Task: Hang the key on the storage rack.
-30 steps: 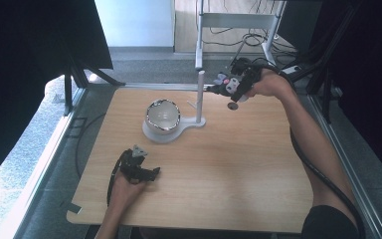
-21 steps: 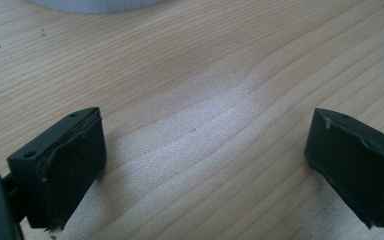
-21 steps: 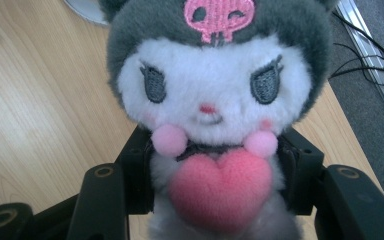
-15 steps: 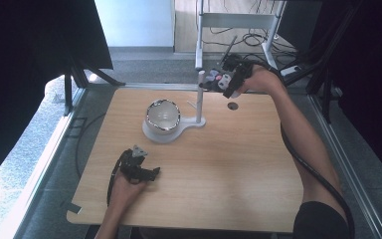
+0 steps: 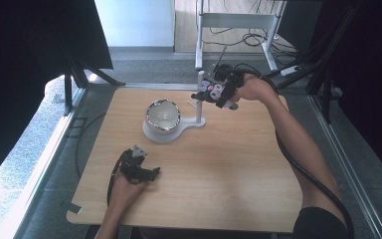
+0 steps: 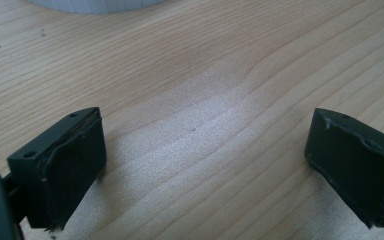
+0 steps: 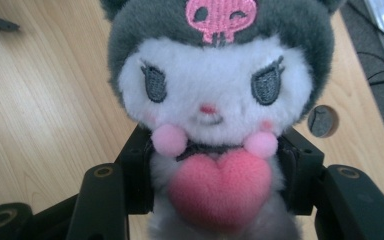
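Up beside the white stand's post, the right gripper clamps a plush toy above the tabletop. Left gripper rests opened, holding nothing. Bumping the post could likely topple the stand and its bowl.

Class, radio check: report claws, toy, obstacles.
Right claw shut on plush toy, near white post. Left claw open, on table. Bowl beside post.

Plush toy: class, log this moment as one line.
right gripper: shut on plush toy | beside stand post | left gripper: open, on table
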The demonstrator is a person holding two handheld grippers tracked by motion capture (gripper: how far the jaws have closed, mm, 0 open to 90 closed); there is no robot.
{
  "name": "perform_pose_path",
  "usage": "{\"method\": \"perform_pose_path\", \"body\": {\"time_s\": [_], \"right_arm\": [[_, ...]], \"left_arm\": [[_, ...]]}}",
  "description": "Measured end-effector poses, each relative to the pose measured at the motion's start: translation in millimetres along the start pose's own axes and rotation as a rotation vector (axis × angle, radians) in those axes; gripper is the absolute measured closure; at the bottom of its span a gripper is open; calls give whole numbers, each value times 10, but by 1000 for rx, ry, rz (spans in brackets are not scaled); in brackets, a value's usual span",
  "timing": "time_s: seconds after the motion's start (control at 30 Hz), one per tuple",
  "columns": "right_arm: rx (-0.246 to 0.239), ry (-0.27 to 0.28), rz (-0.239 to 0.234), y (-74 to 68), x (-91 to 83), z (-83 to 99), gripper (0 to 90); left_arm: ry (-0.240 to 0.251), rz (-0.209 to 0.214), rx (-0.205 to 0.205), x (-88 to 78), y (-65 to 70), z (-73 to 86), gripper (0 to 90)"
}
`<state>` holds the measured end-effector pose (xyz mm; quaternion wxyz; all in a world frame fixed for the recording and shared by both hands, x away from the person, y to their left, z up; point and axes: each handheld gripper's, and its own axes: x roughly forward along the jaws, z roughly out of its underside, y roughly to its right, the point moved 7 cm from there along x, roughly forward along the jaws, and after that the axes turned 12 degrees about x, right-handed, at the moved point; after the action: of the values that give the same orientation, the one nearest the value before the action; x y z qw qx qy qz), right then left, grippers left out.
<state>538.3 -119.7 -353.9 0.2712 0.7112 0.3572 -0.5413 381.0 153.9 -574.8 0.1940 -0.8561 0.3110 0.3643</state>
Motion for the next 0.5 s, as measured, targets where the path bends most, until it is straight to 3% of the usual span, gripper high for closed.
{"method": "perform_pose_path", "body": {"time_s": [0.37,0.5], "right_arm": [[9,-26,-24,2,315,154,447],[35,-24,-33,14,431,195,444]], "left_arm": [[0,-1,0,0,-1,0,30],[3,-3,-1,2,-1,-2,30]]}}
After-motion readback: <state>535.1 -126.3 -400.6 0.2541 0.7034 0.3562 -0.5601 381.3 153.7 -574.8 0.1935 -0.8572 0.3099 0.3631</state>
